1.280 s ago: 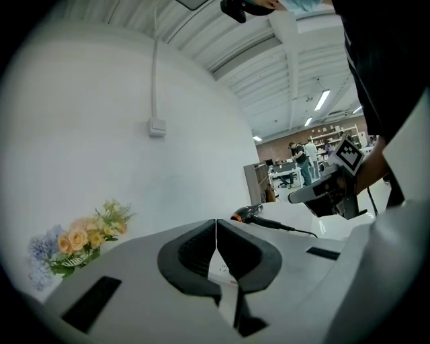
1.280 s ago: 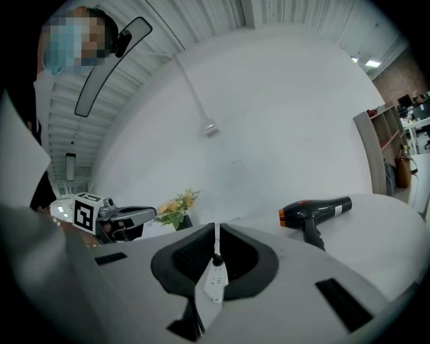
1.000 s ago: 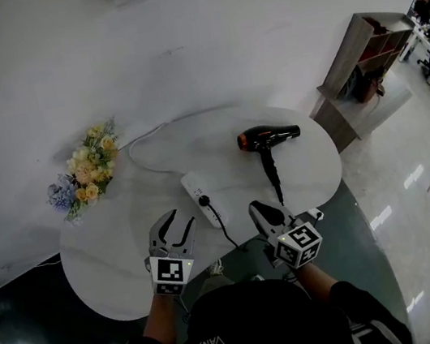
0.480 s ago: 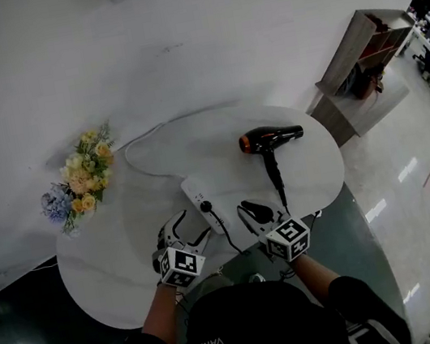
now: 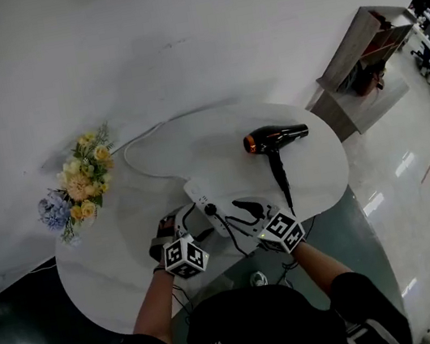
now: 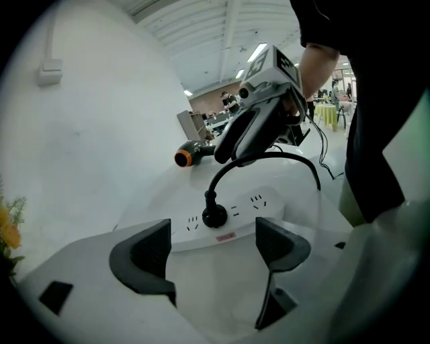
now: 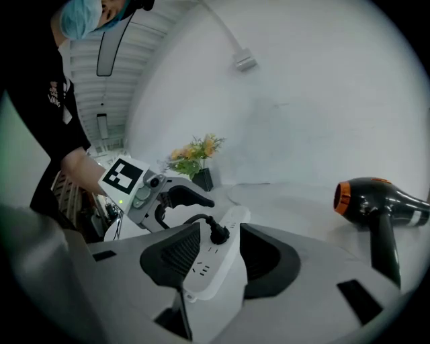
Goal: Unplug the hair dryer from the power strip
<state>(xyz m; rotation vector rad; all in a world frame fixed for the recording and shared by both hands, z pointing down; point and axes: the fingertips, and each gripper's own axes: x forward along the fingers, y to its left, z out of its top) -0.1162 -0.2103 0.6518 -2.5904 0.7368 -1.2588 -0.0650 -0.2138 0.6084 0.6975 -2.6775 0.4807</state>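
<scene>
A white power strip [image 5: 199, 194] lies mid-table with the black plug [image 5: 210, 208] in its middle socket. The plug's cord [image 5: 230, 234] runs to the black hair dryer [image 5: 275, 138], which lies farther right. My left gripper [image 5: 184, 219] has just been opening; the strip's long side [image 6: 228, 218] and plug [image 6: 215, 215] sit just beyond its fingertips, nothing between them. My right gripper [image 5: 243, 208] has also just been opening and now straddles the strip's near end [image 7: 211, 272] without pressing on it. The plug [image 7: 219, 233] stands just past its tips.
A flower bunch [image 5: 77, 183] stands at the table's left edge. The strip's white cable [image 5: 140, 143] loops toward the wall. A wooden shelf [image 5: 360, 59] stands on the floor to the right. The round table's near rim [image 5: 124, 311] is close to my arms.
Both grippers have come down and forward to the power strip. The right jaws went from shut to open around the strip's end; the left jaws spread wider.
</scene>
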